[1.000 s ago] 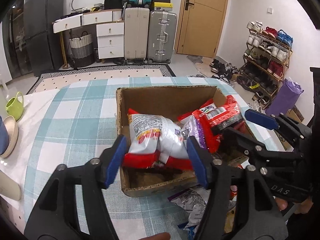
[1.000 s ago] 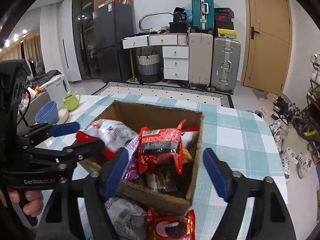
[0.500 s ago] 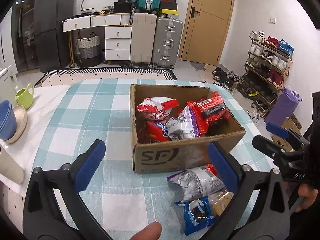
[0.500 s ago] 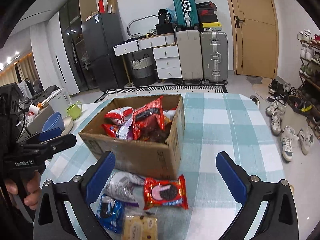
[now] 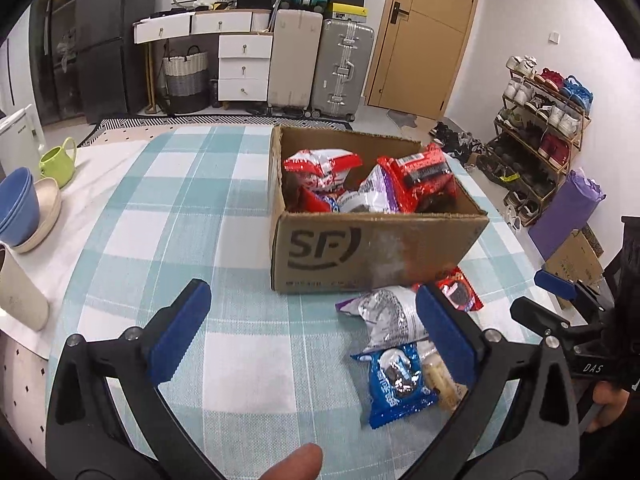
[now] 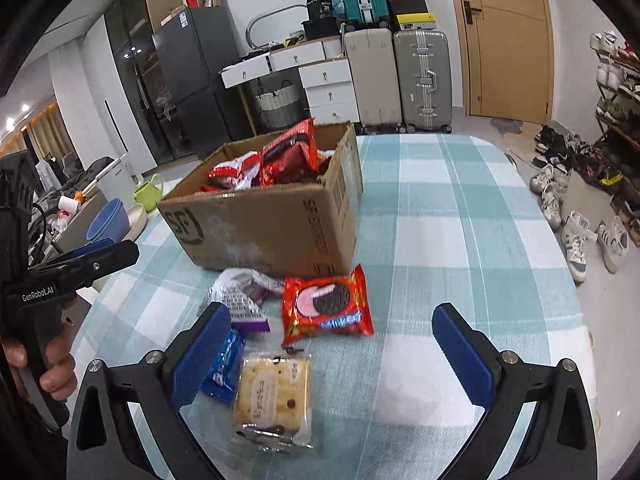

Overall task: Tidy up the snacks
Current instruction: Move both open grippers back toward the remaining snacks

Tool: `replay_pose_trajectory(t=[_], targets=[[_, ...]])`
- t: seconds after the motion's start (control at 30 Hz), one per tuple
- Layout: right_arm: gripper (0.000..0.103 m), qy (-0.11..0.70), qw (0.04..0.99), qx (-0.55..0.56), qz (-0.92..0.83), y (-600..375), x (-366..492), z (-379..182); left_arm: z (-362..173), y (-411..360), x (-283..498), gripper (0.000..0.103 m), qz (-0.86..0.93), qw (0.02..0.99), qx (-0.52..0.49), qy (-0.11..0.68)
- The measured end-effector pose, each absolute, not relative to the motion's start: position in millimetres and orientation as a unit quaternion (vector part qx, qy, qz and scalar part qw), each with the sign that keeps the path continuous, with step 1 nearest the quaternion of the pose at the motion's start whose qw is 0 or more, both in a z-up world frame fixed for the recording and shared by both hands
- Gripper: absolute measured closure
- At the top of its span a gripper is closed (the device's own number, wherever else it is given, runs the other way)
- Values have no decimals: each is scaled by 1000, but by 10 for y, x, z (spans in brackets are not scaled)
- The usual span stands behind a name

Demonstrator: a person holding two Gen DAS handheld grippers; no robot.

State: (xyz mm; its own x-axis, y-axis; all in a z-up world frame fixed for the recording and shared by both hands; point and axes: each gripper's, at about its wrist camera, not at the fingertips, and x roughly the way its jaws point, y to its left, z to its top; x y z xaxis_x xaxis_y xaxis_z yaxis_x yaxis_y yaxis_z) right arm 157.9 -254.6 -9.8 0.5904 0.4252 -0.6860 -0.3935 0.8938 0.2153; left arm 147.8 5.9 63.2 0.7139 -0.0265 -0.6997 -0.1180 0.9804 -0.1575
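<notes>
Checked in teal and white, the tablecloth is covering a table in a lived-in room, with suitcases and a wooden door standing along the far wall and a shoe rack sitting off to one side. A cardboard box is standing on the cloth, and red, white and purple snack bags are lying piled inside it, some poking above the rim.

Four more snacks are waiting on the cloth just in front of the box: a silver and purple bag, a red cookie pack, a blue cookie pack and a clear pack of crackers, all lying close together.

The left gripper is hovering over bare cloth with its jaws spread wide and nothing between them; they have just been opening. The right gripper is likewise gaping, jaws just opened, pads pressing on nothing, while the cracker pack and the red cookie pack are showing in the gap below it. Bowls and a green mug are sitting at the table's far left edge.
</notes>
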Motion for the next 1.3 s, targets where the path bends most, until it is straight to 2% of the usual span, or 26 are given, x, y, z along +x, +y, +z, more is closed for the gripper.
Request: replay_pose_trajectory(t=[0.83, 1.3], targets=[[1, 468, 849, -19, 245, -2227, 1392, -736, -6, -204, 1404, 1, 11, 894, -87, 440], [1, 469, 847, -90, 233, -2088, 1352, -849, -163, -213, 1423, 1, 8, 885, -86, 457]])
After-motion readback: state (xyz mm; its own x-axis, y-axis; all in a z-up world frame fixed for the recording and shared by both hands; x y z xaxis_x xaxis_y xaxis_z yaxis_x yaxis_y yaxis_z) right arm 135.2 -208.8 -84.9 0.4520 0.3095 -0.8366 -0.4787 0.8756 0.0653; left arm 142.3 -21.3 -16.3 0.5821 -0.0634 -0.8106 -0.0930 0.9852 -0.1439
